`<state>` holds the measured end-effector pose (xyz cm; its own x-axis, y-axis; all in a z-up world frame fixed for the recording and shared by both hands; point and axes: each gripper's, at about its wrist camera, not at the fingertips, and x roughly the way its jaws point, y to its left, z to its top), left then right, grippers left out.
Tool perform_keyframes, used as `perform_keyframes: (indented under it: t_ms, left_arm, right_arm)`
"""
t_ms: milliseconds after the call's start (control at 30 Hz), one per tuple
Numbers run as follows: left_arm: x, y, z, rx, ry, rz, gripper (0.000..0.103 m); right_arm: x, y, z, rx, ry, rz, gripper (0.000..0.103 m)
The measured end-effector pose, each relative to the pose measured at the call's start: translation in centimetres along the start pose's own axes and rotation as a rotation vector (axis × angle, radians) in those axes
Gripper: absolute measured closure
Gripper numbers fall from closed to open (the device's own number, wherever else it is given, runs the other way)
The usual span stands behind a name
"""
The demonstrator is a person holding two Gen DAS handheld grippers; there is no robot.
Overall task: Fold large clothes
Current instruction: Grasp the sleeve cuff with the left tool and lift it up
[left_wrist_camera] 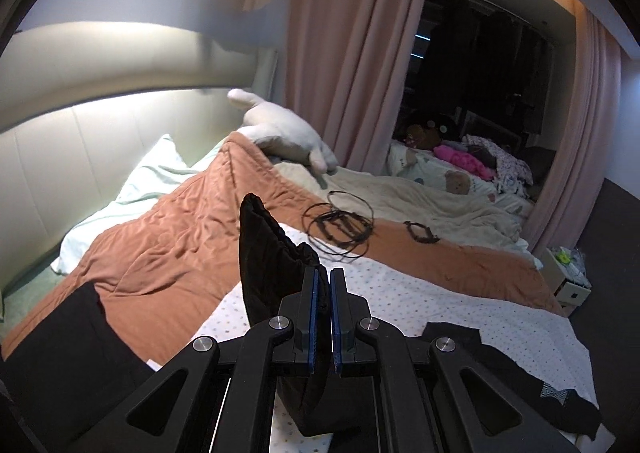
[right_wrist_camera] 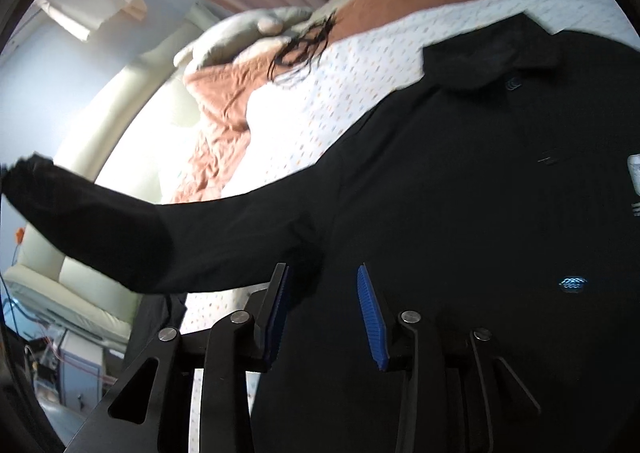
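— Left wrist view first: what has the left gripper [left_wrist_camera: 324, 277] got?

— Its blue pads are pinched tight on the cuff of the black long-sleeved polo shirt [left_wrist_camera: 276, 249], and that sleeve end stands up off the white dotted bed sheet [left_wrist_camera: 420, 293].

— And the other one?

— The right gripper [right_wrist_camera: 324, 285] hangs over the shirt's chest [right_wrist_camera: 460, 193] with its jaws partly apart and nothing pinched between them. The body lies flat on the sheet, collar [right_wrist_camera: 492, 57] towards the far edge of the bed, near the rust-orange quilt [right_wrist_camera: 216, 93].

— So how far along is the folding?

— Barely begun, I'd say. One sleeve is raised and stretched out sideways, not yet laid across the body. I see no fold in the torso; the other sleeve and the hem are out of sight.

— That tangle of black cord [left_wrist_camera: 340, 229]?

— Lying on the quilt, well clear.
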<state>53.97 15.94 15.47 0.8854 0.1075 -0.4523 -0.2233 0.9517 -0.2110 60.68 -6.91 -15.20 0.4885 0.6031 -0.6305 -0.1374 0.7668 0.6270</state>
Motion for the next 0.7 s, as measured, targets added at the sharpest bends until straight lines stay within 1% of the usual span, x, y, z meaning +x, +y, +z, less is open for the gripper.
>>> perform_keyframes:
  t_ms: [67,100,133,233,300,400,567,700]
  left_arm:
    - [-0.3,-2.3,0.4,0.033,-0.010,-0.036,0.098]
    - [-0.3,-3.4,0.5,0.050,-0.013,-0.051,0.098]
    - [-0.3,-4.6,0.6,0.066,-0.012,-0.067,0.098]
    - [0.1,-7.7,0.8,0.090,0.002,-0.121,0.098]
    - [0.2,-9.8,0.6,0.119,0.002,-0.142,0.098]
    - [0.5,-13.0,0.4,0.167,0.007,-0.177,0.098]
    - [1.8,-17.6,-0.1,0.217,0.043,-0.237,0.098]
    - [3.2,-20.9,-1.5,0.257,0.073,-0.283,0.097]
  right_arm:
    - [-2.7,-1.5,0.0,0.042,-0.039,0.032,0.055]
    - [-3.9,-2.2,-0.1,0.058,-0.063,0.042,0.054]
    - [-4.8,-2.6,-0.1,0.062,-0.079,0.036,0.054]
    - [-7.8,-4.1,-0.4,0.040,-0.126,-0.028,0.054]
    - [-9.4,-5.4,-0.6,0.047,-0.139,-0.042,0.054]
    - [-11.1,-7.0,-1.1,0.075,-0.142,-0.023,0.054]
    - [-13.2,-9.6,-0.6,0.108,-0.174,-0.090,0.054]
    - [-14.1,-12.1,-0.3,0.171,-0.188,-0.093,0.054]
